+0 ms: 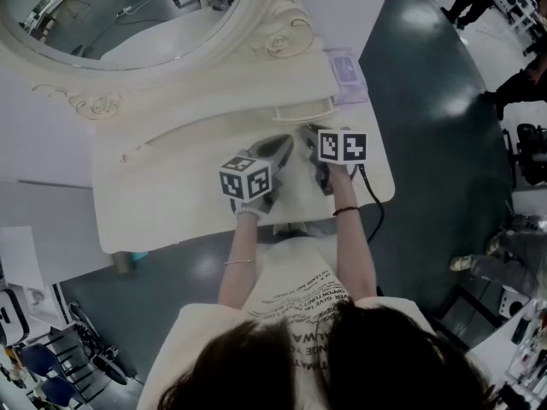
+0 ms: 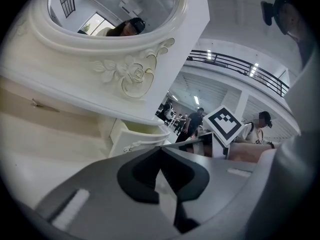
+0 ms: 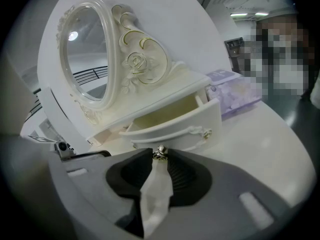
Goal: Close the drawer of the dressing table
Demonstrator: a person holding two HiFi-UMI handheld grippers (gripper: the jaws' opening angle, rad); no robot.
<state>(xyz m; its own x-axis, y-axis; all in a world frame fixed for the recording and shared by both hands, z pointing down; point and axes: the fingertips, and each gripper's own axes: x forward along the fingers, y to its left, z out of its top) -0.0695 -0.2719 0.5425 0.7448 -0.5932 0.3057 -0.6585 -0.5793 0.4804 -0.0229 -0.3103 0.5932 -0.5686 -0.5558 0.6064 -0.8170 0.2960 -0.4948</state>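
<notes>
The cream dressing table (image 1: 162, 199) carries a small drawer (image 1: 303, 111) under the mirror's right side, and it stands pulled out. In the right gripper view the open drawer (image 3: 175, 129) lies straight ahead, close to my right gripper (image 3: 159, 155), which is shut on a small shiny metal piece (image 3: 160, 152) at its tips. From above, the right gripper (image 1: 309, 135) rests over the tabletop just in front of the drawer. My left gripper (image 2: 161, 150) is shut with nothing in it. It sits beside the right one (image 1: 285, 142), with the drawer (image 2: 140, 136) ahead of it.
An oval mirror (image 1: 120, 7) in a carved frame rises behind the tabletop. A pale purple box (image 1: 346, 71) stands on the table's right end beside the drawer. Dark floor lies to the right, with people and equipment (image 1: 521, 84) far off.
</notes>
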